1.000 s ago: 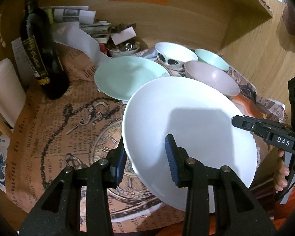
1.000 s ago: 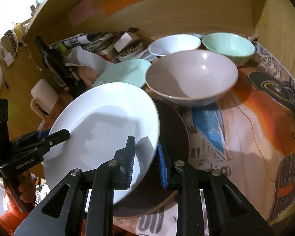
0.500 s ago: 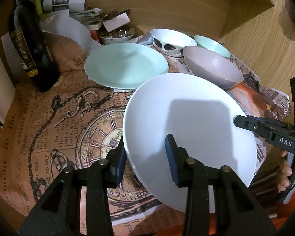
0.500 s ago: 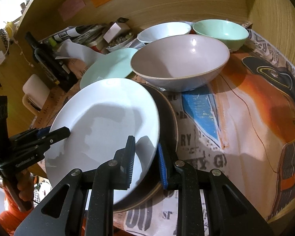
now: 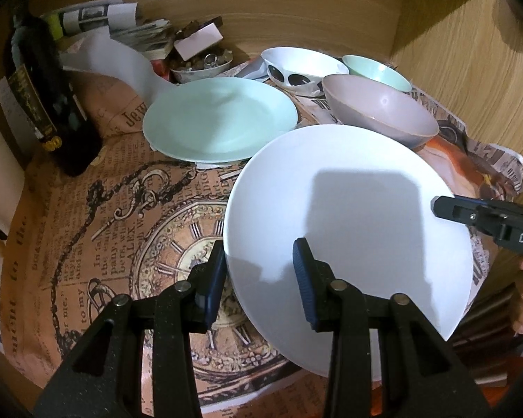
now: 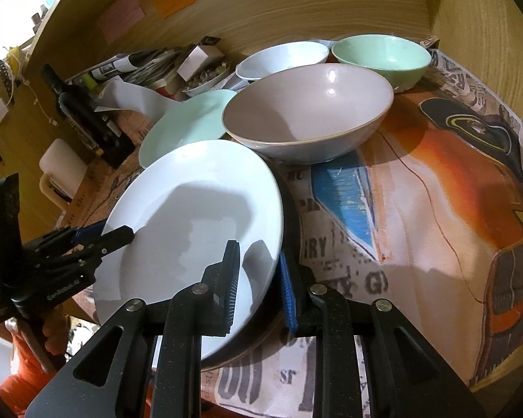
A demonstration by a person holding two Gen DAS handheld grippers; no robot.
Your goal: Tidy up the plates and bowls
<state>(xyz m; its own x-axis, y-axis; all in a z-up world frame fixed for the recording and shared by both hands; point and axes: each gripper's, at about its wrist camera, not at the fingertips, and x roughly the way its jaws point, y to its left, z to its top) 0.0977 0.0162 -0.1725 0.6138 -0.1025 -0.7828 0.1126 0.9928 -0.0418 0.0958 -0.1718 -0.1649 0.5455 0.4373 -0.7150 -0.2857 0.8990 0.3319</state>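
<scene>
Two newspaper sheets (image 5: 97,230) cover a wood-walled (image 5: 296,17) table alcove.

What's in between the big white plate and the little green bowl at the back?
The pinkish-grey bowl sits between the white plate and the green bowl. The right wrist view shows this best.
</scene>
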